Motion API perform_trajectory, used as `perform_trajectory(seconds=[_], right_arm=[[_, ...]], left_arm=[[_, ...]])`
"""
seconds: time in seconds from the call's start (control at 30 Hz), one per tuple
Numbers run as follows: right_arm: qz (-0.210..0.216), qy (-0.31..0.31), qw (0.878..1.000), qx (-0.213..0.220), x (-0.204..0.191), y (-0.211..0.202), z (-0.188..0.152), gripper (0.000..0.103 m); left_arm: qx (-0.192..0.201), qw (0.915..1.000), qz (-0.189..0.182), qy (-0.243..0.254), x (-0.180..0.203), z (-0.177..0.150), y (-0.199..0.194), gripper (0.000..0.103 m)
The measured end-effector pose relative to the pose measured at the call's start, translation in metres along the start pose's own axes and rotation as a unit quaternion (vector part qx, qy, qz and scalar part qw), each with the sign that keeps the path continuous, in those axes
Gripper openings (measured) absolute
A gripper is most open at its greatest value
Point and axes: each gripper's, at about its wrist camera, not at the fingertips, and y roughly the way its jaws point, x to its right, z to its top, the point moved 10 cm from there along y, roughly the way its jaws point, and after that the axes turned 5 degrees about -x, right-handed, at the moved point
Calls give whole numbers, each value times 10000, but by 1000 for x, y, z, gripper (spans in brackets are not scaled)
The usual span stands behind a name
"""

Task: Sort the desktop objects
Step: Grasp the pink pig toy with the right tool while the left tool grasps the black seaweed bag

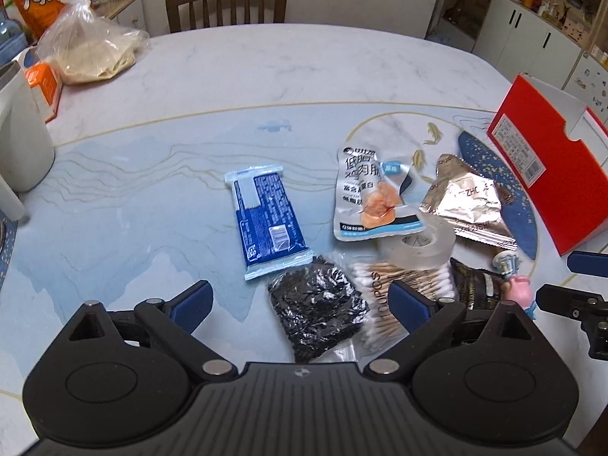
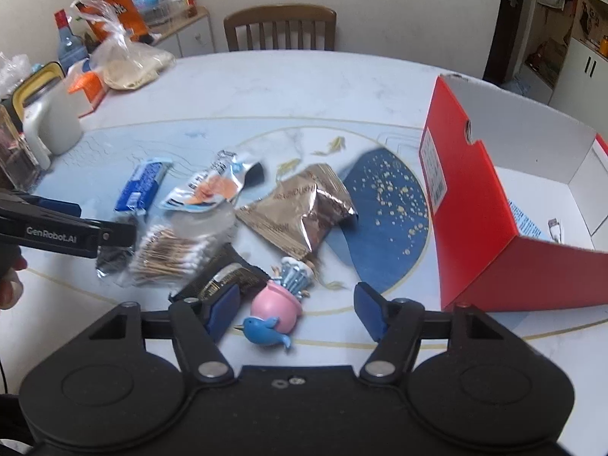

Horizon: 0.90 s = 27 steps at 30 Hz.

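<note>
My left gripper (image 1: 300, 300) is open just above a black crinkly packet (image 1: 315, 311), which lies between its fingers. Beyond it lie a blue wrapped bar (image 1: 266, 220), a white snack pouch (image 1: 368, 193), a clear tape roll (image 1: 418, 247), a cotton swab pack (image 1: 399, 292) and a bronze foil packet (image 1: 467, 201). My right gripper (image 2: 296, 311) is open around a pink toy with a blue bird (image 2: 273, 313), not touching it. A dark labelled sachet (image 2: 220, 281) lies by its left finger. A red box (image 2: 494, 209) stands open at the right. The left gripper (image 2: 110, 233) shows at the left edge.
A white jug (image 2: 53, 121), an orange carton (image 2: 89, 89) and a plastic bag of food (image 2: 129, 60) stand at the table's far left. A wooden chair (image 2: 279, 28) is behind the table. A hand (image 2: 7, 285) shows at the left edge. Bare tabletop (image 1: 266, 76) lies beyond the objects.
</note>
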Motion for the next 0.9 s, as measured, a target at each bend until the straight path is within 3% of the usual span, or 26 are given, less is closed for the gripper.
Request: perform_trajectory(seconds=[0.13,0.7,0.87,0.9], right_arm=[[40,-13,10000,-77,-3,9,1,65],[-15,27,9984,-567,6,37,-14,43],[-78,73,9981,-601,11,40,-17,42],[-91,65,9982,-594,11,40,-17,42]], left_arm=[[-52,10000,12,18,1,-3,4,97],[-151,9997,-91,-185,-6,-5,15,81],[-139,9995,-87,-260,-9,-5,15,80],[-138,9995,-82,-272,-10,-6,15,76]])
